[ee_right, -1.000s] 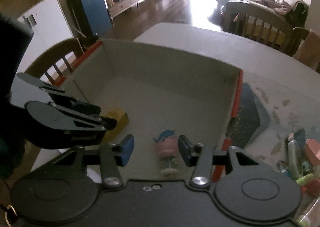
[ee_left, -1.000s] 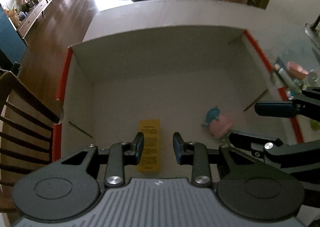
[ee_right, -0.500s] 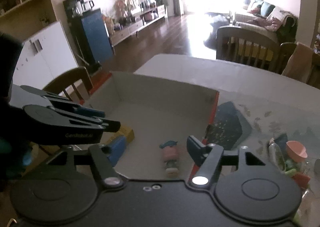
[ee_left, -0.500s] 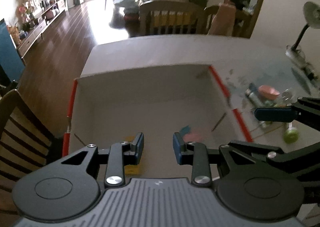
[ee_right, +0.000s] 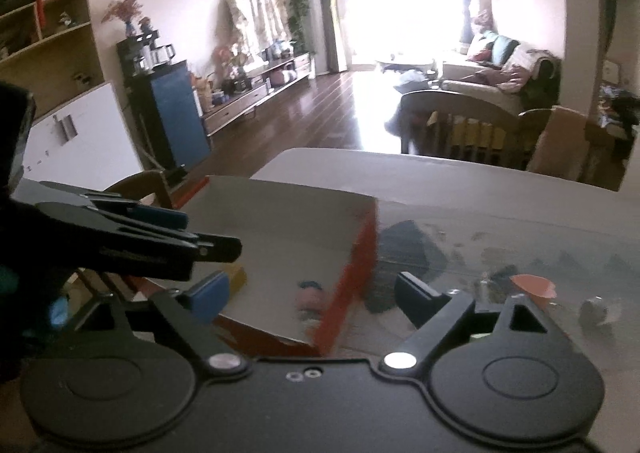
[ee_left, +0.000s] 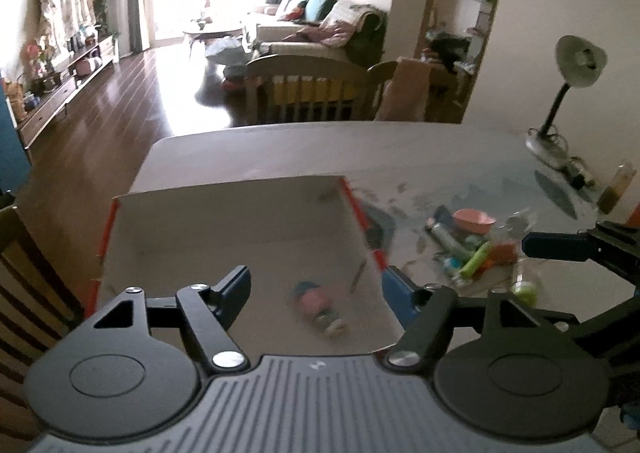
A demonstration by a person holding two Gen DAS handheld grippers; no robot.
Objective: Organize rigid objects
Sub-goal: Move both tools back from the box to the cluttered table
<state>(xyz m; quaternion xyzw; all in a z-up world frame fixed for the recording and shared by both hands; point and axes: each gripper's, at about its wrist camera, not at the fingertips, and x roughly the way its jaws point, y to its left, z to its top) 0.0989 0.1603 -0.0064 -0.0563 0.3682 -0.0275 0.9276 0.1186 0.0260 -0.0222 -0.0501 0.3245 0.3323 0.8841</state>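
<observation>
Both tongs, left (ee_left: 314,291) and right (ee_right: 310,295), empty, opening wider than before, risen above box (ee_left: 224,221).

Open cardboard box (ee_left: 224,221) on the counter (ee_left: 440,149), toward its left side. Inside, near the right wall: small toy figure (ee_left: 316,301). Right of the box: cluttered pile of small objects (ee_left: 472,245). Farther right and behind: desk lamp (ee_left: 560,93). Beyond the counter's far edge: dining chair (ee_left: 304,89).
</observation>
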